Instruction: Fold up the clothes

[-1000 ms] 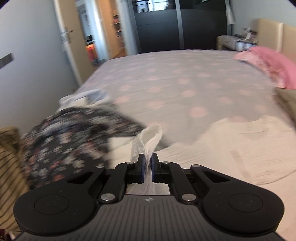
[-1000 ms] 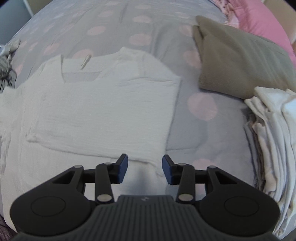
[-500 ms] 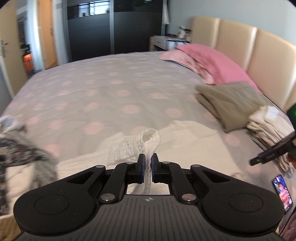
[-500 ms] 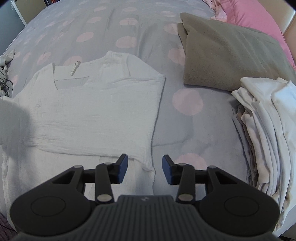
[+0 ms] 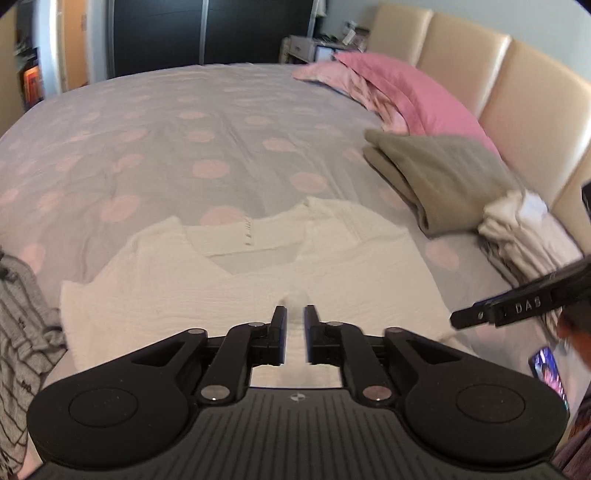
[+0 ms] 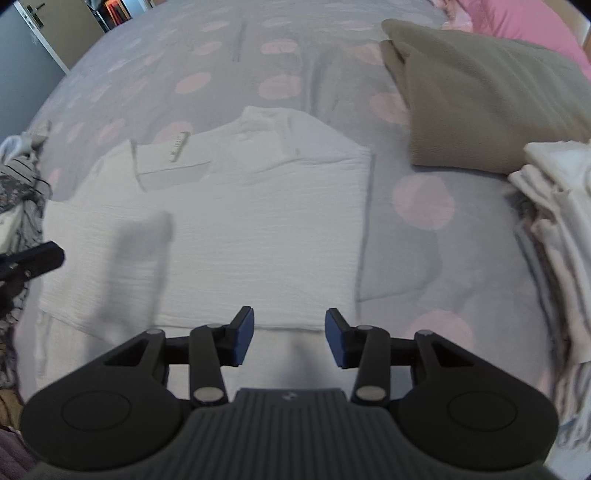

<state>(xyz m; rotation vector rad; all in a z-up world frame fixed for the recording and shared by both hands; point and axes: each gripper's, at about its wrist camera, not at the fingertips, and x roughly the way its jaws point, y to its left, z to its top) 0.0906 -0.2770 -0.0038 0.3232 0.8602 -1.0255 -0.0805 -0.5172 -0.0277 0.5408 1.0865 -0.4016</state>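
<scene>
Surface: I am working over a bed (image 5: 229, 122) with a grey cover dotted in pink, a padded cream headboard (image 5: 517, 92) at its right edge, a dark wardrobe (image 5: 207, 33) standing beyond its far end.

Around: pink pillows (image 5: 406, 92) are lying by the headboard; a folded olive garment (image 6: 480, 99) is sitting just right of my work, with a stack of folded pale clothes (image 6: 554, 229) nearer; striped and floral clothes (image 5: 22, 317) are bunching at the left edge. A lit phone (image 5: 546, 373) is showing low right.

Task item: the white top (image 6: 258, 229) is lying flat mid-bed, neckline pointing away from me, long axis running from me toward the far end, both sides folded inward.

My left gripper (image 5: 294, 321) is hanging over the top's lower middle, jaws having just been opening, narrow gap, fabric released beneath. My right gripper (image 6: 290, 332) is hovering at the near fold edge, jaws apart, gripping nothing.
</scene>
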